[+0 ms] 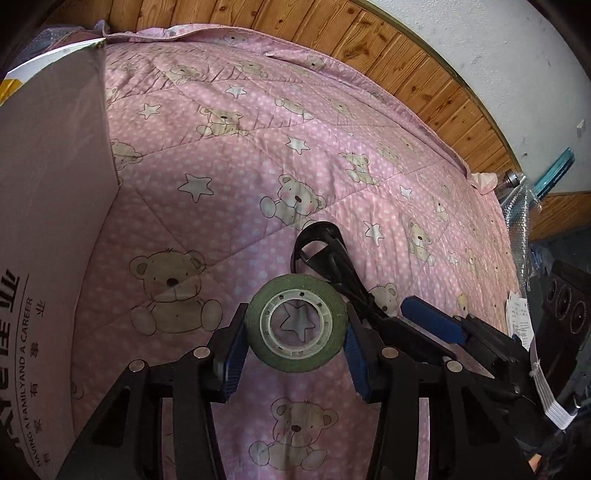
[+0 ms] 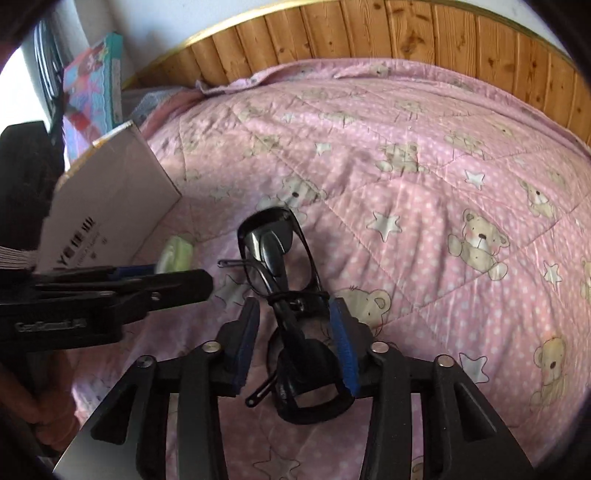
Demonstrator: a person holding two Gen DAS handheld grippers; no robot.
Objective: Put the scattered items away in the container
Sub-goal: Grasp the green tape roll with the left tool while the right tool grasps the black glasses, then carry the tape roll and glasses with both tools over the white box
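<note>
The left gripper (image 1: 295, 334) points forward over the bed. Its two blue pads pinch a roll of tape (image 1: 296, 324) from both sides. The roll is round and dull green, with a clear plastic ring in the middle. You can see a star on the blanket through its hole.

The right gripper (image 2: 295, 345) also points forward, low over the bed. Its blue pads sit on each side of a pair of black sunglasses (image 2: 284, 295). The right pad touches the frame. The left pad looks a little apart from it, so I cannot tell if the grip is tight. The sunglasses are shiny and dark, with curved lenses and thin folded arms.

Both things lie near the middle of the pink blanket (image 1: 332, 147). The blanket is soft and quilted, with white dots, stars and teddy bears.

The cardboard box (image 1: 48, 221) stands at nine o'clock in the left view. Its side is flat and smooth with printed letters. In the right view the box (image 2: 110, 199) is at ten o'clock, and the left gripper (image 2: 177, 284) reaches in from nine o'clock.

A wooden board (image 2: 406, 33) with knots runs along twelve o'clock.
</note>
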